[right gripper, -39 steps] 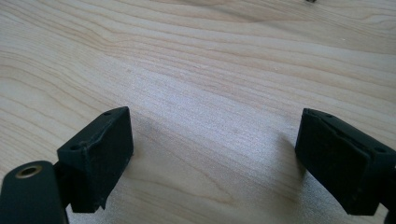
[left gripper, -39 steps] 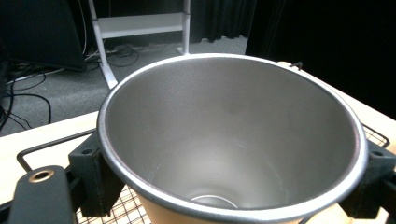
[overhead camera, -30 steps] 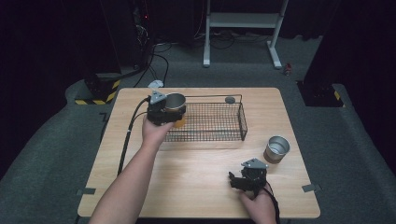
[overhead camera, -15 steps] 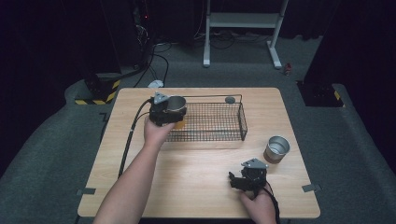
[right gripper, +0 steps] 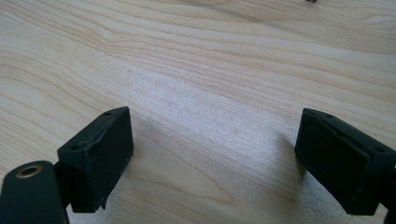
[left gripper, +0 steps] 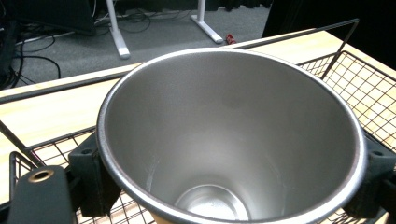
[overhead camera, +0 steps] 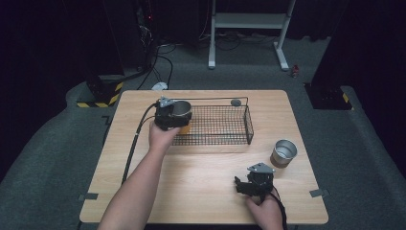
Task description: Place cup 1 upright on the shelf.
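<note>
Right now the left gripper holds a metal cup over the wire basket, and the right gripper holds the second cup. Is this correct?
Not quite. The right gripper is open and holds nothing, as the right gripper view shows; the second cup stands apart on the table. The left gripper does hold a metal cup over the wire basket.

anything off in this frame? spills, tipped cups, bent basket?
Nothing stands out. The left hand-held gripper holds a steel cup upright and empty over the wire basket. A second cup stands upright on the table. The right hand-held gripper is open above bare wood.
</note>
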A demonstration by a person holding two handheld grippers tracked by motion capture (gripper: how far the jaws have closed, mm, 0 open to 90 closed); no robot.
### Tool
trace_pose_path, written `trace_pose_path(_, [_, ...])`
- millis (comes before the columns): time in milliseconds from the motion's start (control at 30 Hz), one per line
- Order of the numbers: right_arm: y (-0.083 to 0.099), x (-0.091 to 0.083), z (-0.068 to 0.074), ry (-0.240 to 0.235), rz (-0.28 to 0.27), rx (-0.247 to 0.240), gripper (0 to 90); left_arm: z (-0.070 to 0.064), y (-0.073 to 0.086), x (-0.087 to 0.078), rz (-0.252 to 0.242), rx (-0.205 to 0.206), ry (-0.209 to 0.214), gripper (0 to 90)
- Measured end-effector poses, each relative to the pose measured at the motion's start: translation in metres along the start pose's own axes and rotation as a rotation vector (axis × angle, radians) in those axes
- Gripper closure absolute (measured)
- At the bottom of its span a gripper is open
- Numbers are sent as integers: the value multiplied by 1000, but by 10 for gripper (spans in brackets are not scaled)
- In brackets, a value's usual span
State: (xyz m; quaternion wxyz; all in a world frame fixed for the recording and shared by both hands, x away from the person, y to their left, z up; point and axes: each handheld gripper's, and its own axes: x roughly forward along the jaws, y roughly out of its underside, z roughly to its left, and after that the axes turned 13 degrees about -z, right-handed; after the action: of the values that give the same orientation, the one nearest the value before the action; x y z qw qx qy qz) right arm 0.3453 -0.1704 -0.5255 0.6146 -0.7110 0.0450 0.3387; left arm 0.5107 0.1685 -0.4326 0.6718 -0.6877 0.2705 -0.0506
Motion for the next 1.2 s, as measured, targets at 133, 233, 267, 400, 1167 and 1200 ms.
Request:
trace_pose_path(133, [0, 0, 0, 0, -1, -1, 111, 1, 1, 2, 9, 0, -3, 138])
trace_pose_path(233, [0, 0, 0, 0, 0, -1, 111, 1, 3, 3, 18, 1, -6, 138])
trace_pose_path(267, [0, 0, 0, 0, -1, -2, 111, 1, 4, 4, 21, 6, -8, 138])
trace_pose_path(400, [0, 0, 0, 0, 0, -1, 113, -1, 6, 6, 30, 4, -12, 138])
trace_pose_path(1167, [0, 0, 0, -4, 0, -3, 114, -4, 17, 18, 153, 25, -61, 138])
trace_pose_path(1200, [0, 0, 0, -4, 0, -3, 114, -4, 17, 18, 157, 27, -63, 138])
